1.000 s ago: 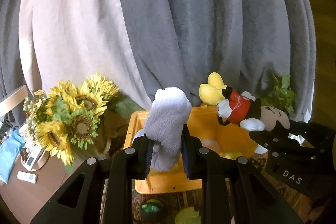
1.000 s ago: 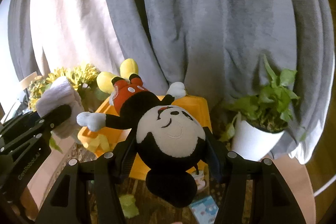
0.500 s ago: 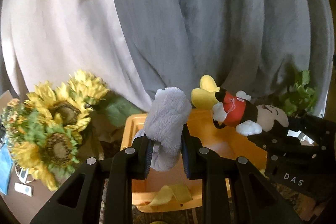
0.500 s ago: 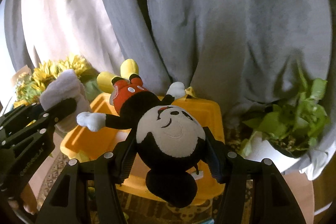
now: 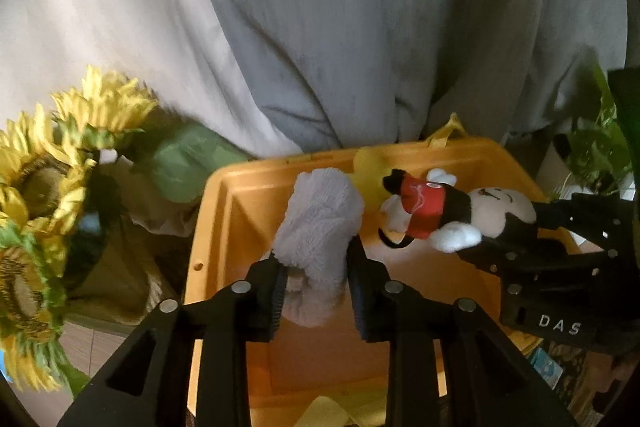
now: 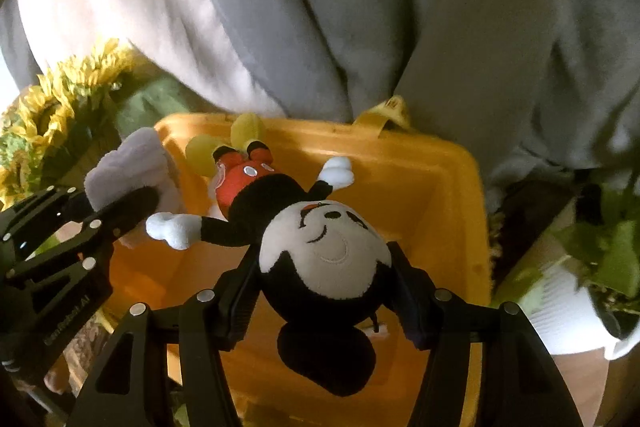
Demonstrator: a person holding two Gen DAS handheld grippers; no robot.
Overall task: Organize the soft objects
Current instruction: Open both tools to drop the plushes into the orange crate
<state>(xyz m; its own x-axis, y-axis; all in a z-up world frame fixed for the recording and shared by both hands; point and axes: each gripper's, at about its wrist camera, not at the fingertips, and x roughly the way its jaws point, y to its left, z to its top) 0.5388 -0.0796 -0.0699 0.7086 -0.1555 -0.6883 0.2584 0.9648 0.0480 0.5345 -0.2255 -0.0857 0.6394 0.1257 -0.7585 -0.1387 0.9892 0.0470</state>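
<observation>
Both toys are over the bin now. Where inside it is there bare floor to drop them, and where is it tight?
The yellow bin shows bare floor on its right side under the mouse plush, and under the grey plush toward the left wall. Its near edge holds a yellow scrap. It is tight in the middle, where the left gripper, jaws opening, and the right gripper sit close.

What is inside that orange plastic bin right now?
The orange plastic bin shows mostly bare floor, with something yellow at its near edge. The grey fluffy plush and black mouse doll hang above it, hiding part of the floor.
</observation>
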